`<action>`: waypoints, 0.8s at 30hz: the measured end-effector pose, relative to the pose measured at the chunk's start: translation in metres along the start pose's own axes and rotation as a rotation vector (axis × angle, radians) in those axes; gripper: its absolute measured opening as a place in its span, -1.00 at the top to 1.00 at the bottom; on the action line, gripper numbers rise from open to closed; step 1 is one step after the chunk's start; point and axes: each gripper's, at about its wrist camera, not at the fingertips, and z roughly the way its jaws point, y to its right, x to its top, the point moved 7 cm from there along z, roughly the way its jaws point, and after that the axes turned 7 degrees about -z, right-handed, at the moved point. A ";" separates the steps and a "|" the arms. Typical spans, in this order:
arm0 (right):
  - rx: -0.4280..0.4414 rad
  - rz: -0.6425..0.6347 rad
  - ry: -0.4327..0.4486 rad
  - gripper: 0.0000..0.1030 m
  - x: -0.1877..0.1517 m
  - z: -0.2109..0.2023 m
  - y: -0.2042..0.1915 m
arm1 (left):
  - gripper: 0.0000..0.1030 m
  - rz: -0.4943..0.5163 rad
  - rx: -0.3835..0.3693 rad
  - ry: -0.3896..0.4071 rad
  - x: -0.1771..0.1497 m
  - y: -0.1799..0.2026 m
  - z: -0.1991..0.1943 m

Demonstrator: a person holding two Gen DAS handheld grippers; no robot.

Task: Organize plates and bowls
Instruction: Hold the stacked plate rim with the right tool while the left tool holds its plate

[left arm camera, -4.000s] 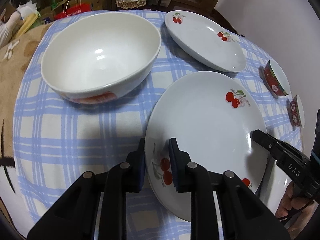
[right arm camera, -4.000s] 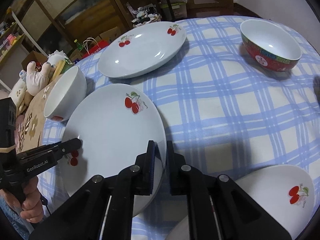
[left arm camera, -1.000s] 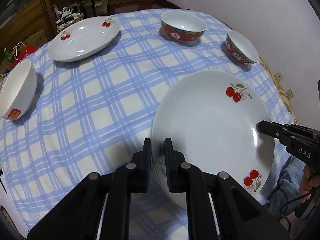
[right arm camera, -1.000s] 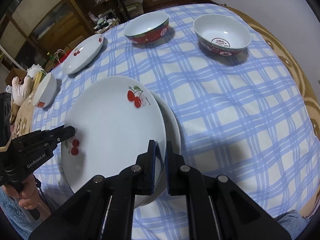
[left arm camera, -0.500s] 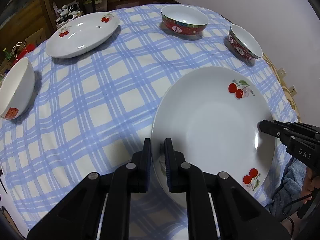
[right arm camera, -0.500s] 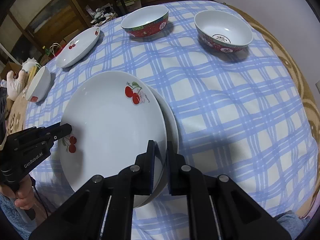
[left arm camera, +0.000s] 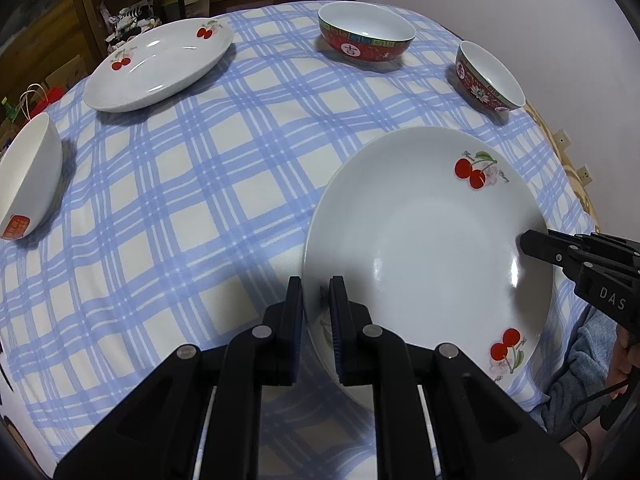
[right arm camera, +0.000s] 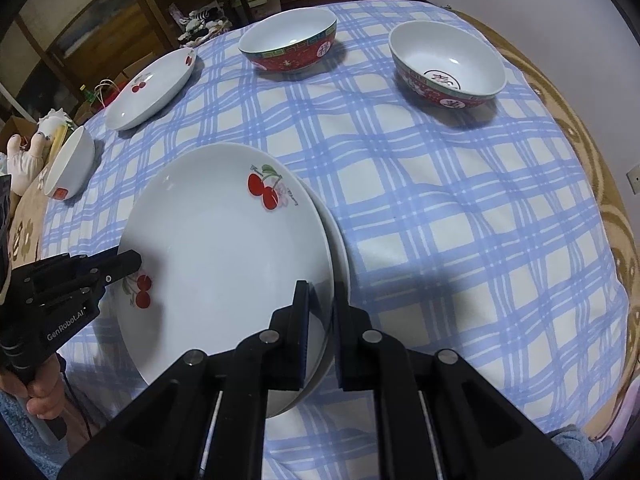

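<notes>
Both grippers hold one white cherry plate (left arm camera: 424,240) by opposite rims, near the table's front edge. My left gripper (left arm camera: 316,292) is shut on its left rim and shows in the right wrist view as the left gripper (right arm camera: 134,259). My right gripper (right arm camera: 320,296) is shut on the right rim of the cherry plate (right arm camera: 224,256); in the left wrist view the right gripper (left arm camera: 528,242) reaches in from the right. The rim of a second plate (right arm camera: 340,256) peeks out just under the held one. Whether they touch I cannot tell.
On the blue checked tablecloth (left arm camera: 200,200) stand a third cherry plate (left arm camera: 160,64) at the far left, two red bowls (left arm camera: 366,36) (left arm camera: 490,76) at the back and a white bowl (left arm camera: 28,184) at the left edge. A wall is close on the right.
Since four seconds ago both grippers have carried the plate away from the big white bowl to above the second plate. Over the last second it settled closer over that plate.
</notes>
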 end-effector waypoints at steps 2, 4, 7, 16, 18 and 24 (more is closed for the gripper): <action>-0.005 -0.001 -0.001 0.79 0.001 0.000 -0.001 | 0.75 -0.002 -0.001 -0.004 0.000 0.000 0.001; -0.015 -0.009 0.000 0.78 0.001 -0.001 -0.002 | 0.75 -0.003 -0.003 -0.006 0.000 0.000 0.001; -0.022 -0.020 -0.002 0.78 0.002 -0.001 -0.003 | 0.75 -0.006 -0.006 -0.007 0.001 0.000 0.001; -0.019 -0.018 -0.005 0.79 0.003 -0.002 0.001 | 0.75 0.002 -0.016 -0.012 0.000 0.001 0.005; -0.021 -0.020 -0.005 0.79 0.003 -0.002 0.001 | 0.75 0.007 -0.011 -0.009 0.000 0.002 0.005; -0.039 -0.033 -0.012 0.79 0.001 -0.004 0.000 | 0.74 0.024 0.009 -0.006 -0.001 0.004 0.002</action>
